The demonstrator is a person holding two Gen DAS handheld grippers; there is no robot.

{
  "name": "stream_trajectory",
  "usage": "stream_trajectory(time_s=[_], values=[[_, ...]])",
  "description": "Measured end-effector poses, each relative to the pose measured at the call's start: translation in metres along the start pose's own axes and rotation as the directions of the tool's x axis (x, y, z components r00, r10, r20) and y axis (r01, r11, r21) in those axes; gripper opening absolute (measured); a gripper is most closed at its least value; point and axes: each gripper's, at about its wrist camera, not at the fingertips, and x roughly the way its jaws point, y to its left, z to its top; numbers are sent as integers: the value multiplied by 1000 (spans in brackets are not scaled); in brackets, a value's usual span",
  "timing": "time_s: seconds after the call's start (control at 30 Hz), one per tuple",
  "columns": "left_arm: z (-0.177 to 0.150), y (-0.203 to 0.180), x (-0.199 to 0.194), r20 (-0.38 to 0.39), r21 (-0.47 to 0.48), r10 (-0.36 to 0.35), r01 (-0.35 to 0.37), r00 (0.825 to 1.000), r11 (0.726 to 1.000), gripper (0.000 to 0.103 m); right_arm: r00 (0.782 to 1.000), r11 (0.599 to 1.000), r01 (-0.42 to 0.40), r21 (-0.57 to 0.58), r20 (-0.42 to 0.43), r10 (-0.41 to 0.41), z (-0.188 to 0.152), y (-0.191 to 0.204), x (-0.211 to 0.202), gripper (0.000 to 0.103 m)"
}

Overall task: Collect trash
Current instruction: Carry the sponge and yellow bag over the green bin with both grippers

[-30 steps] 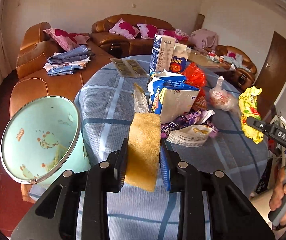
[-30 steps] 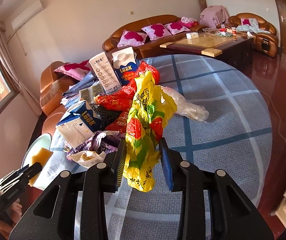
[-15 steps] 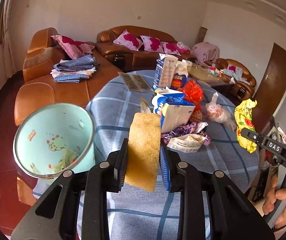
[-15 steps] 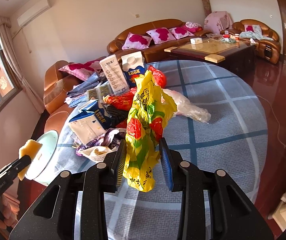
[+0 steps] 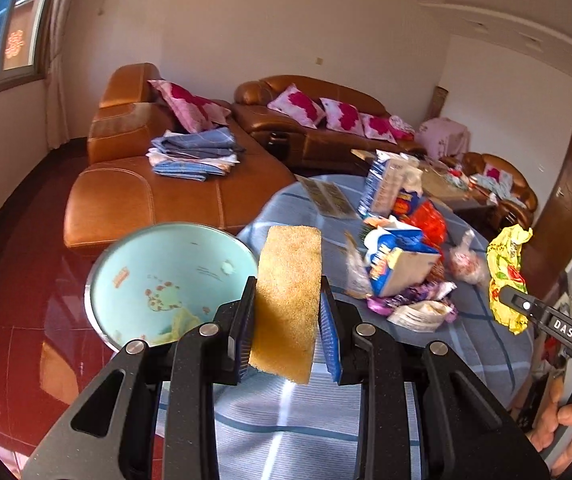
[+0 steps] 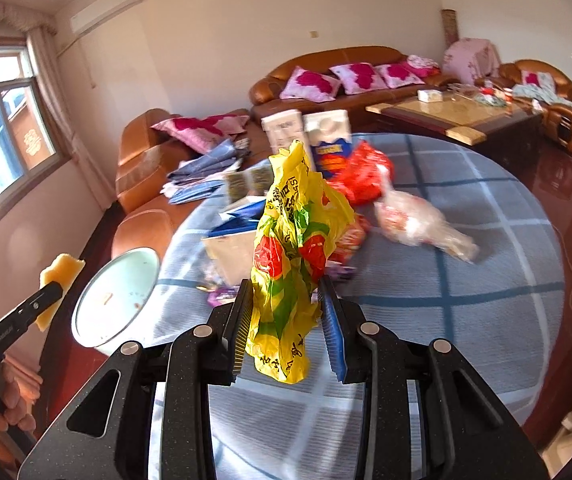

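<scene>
My left gripper (image 5: 286,300) is shut on a yellow sponge (image 5: 288,300) and holds it up beside the rim of the pale green trash bin (image 5: 165,276), which stands on the floor left of the table. My right gripper (image 6: 286,300) is shut on a crumpled yellow plastic bag (image 6: 290,252) above the table; the bag also shows in the left wrist view (image 5: 506,272). The sponge (image 6: 59,276) and bin (image 6: 117,296) show at the left of the right wrist view. Cartons and wrappers (image 5: 398,264) lie piled on the blue checked table (image 5: 466,344).
Two upright milk cartons (image 6: 306,140), a red bag (image 6: 366,176) and a clear plastic bag (image 6: 418,224) are on the table. A brown leather sofa (image 5: 145,196) with folded cloths stands behind the bin. A coffee table (image 6: 458,116) is at the back right.
Both grippers have risen and pulled back from the table. My left gripper has swung left, so the sponge is now next to the bin's rim. Both grips are unchanged.
</scene>
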Motion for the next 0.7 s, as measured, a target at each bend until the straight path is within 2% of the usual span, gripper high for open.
stream_trajectory(time_s=[0.23,0.5,0.7], values=[[7,32,-15,37,-52,70,-68,997,996,29,995,992,-97,-78,-12,96,8,53,13,34],[9,69,-15,40,-121,142,-136,989,983,29,978,964,-210,-165,-57,203,14,120,41,34],[9,90,-9,29,-142,181,-175,983,974,29,965,945,-256,-202,-110,238,17,160,73,34]])
